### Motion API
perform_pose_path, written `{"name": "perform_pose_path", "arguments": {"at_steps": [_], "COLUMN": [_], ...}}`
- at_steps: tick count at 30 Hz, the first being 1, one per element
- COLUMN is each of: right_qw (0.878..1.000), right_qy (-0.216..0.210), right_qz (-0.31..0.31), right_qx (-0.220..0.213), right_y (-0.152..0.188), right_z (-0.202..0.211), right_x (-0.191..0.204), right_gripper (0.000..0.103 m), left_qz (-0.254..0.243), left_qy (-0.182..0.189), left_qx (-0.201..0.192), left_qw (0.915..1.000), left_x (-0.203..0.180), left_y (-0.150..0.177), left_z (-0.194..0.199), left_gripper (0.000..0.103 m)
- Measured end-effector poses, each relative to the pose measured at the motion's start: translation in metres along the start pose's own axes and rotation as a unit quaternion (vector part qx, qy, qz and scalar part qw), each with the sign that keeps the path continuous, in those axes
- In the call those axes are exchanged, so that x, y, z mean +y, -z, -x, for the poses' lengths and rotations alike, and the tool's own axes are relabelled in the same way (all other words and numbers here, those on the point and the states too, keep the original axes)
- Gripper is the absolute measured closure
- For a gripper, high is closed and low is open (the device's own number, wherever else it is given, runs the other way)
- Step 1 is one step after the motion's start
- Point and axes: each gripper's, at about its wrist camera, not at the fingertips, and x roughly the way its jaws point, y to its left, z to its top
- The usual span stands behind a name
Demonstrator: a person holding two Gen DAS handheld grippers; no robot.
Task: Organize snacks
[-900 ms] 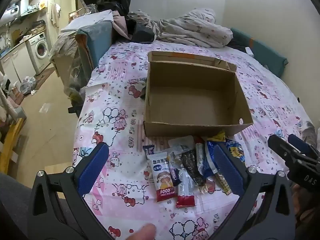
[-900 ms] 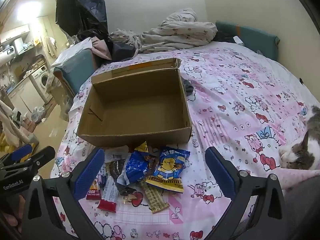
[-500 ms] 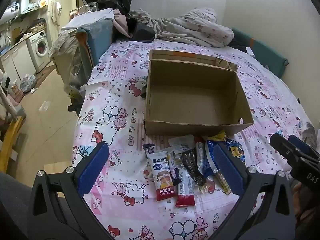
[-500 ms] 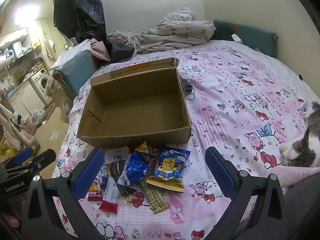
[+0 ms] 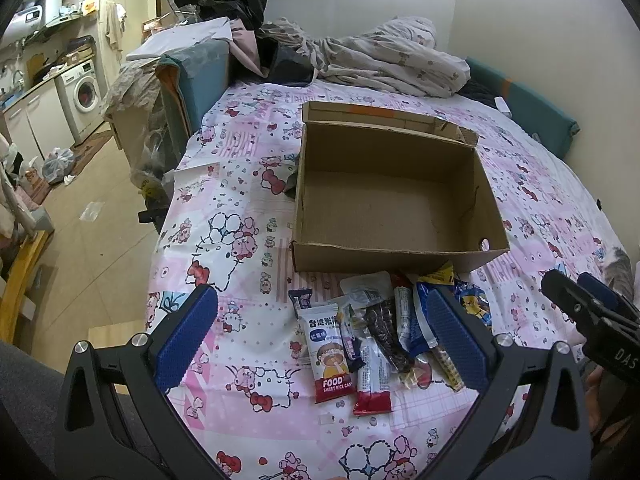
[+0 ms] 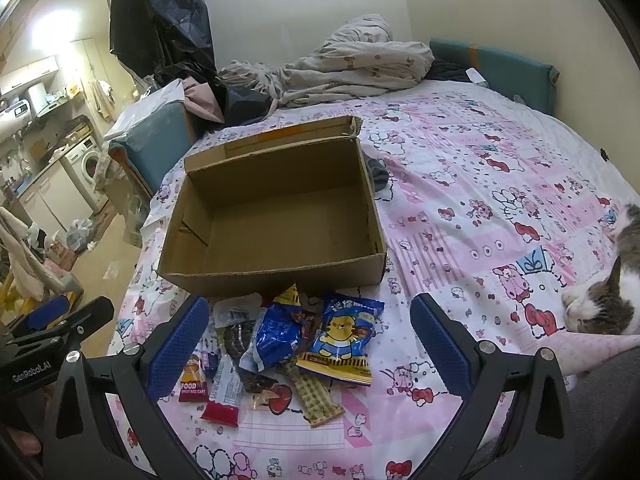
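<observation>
Where crinkly foil snacks (image 6: pixel 296 344) lie, rectangular matte cardboard box (image 5: pixel 384 204) beside.

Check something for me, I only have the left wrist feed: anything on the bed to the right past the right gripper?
Observer: Yes, a grey and white cat lies at the right edge of the bed.
Operator: Right gripper holding anything?
Observer: No, right gripper is open over the snack pile.
Operator: What's under the blue packets?
Observer: A yellow-bordered cartoon cat packet sits rightmost, in full view.
</observation>
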Motion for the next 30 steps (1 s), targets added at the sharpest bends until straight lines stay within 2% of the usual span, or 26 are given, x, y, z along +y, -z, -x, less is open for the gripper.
{"name": "perform_pose_path", "arguments": {"at_steps": [30], "right_qw": [1.0], "right_qy": [-0.005], "right_qz": [-0.003], "right_qx": [0.0], "right_y": [0.0019], "right_z": [-0.0041], "right_x": [0.0015], "right_gripper": [0.001], "left_qz": [0.005], "left_qy": [-0.006], "left_qx": [-0.001], "left_qw": [1.0], "left_x": [0.0033], "left_y": [0.0], "left_z": [-0.0011], "left_gripper": [0.0]}}
